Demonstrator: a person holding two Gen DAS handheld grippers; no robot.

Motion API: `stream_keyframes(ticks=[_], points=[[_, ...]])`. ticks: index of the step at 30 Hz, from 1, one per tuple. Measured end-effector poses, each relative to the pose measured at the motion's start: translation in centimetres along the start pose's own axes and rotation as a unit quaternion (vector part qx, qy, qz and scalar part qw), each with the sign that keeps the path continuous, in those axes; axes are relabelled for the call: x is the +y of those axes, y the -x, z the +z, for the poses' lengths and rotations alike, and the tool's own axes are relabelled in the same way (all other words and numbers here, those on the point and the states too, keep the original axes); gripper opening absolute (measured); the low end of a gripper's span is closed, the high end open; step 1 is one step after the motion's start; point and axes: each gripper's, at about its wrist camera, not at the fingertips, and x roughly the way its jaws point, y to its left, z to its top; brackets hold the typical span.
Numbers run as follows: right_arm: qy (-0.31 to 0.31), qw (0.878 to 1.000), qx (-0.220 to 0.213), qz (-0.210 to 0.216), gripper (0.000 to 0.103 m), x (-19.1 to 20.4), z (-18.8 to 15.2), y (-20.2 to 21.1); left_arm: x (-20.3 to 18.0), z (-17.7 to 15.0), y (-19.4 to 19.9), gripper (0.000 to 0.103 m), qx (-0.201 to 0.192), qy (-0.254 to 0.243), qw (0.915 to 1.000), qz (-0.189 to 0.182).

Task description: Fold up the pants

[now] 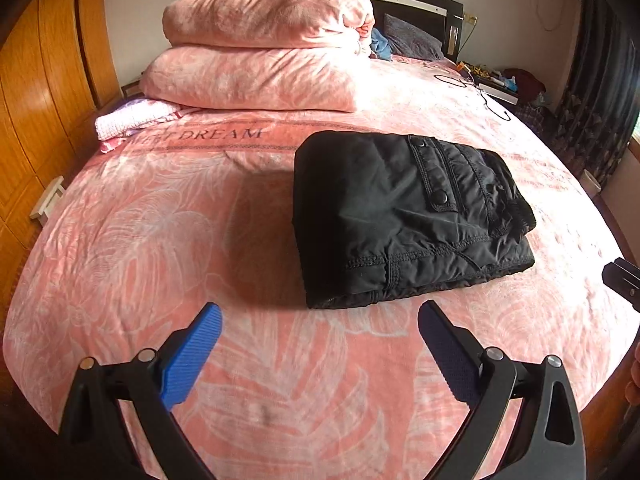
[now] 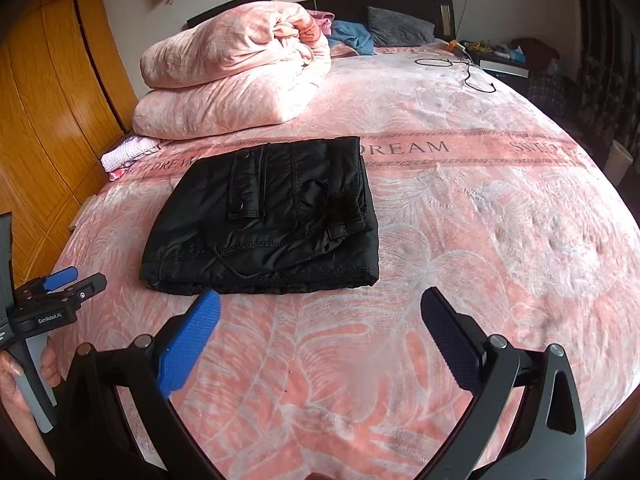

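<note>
Pants (image 1: 404, 216), black and folded into a thick square, lie flat on the pink bedspread (image 1: 160, 240) just beyond the fingertips of both grippers. Left gripper (image 1: 320, 320) and right gripper (image 2: 320, 306) each hang spread wide above the bedspread, gripping nothing, clear of the pants.

The folded pants (image 1: 400, 216) hide their lower layers, so how the legs lie inside cannot be told. The stacked quilts (image 1: 260, 52) near the bed's (image 1: 280, 380) head cover the headboard's left part and half of a pink cloth (image 1: 132, 120). The band's lettering is partly covered by the pants. In the left wrist view only a corner of the right gripper (image 1: 624, 280) shows. Nightstand clutter (image 2: 500, 50) is too small to identify.
</note>
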Motion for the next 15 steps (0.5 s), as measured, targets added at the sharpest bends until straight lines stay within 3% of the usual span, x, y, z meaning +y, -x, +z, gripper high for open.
stream_keyframes(ticks=[5,15], points=[[0.013,1.0,-0.009,-0.015,0.1,1.3,-0.3,0.9,-0.1,-0.3,0.5,0.099,-0.01,0.001,0.9999,0.006],[0.026,0.999,0.002,-0.042,0.1,2.5,-0.8,-1.3,-1.1,-0.2,-0.7,0.099,-0.013,-0.016,0.9996,0.019]])
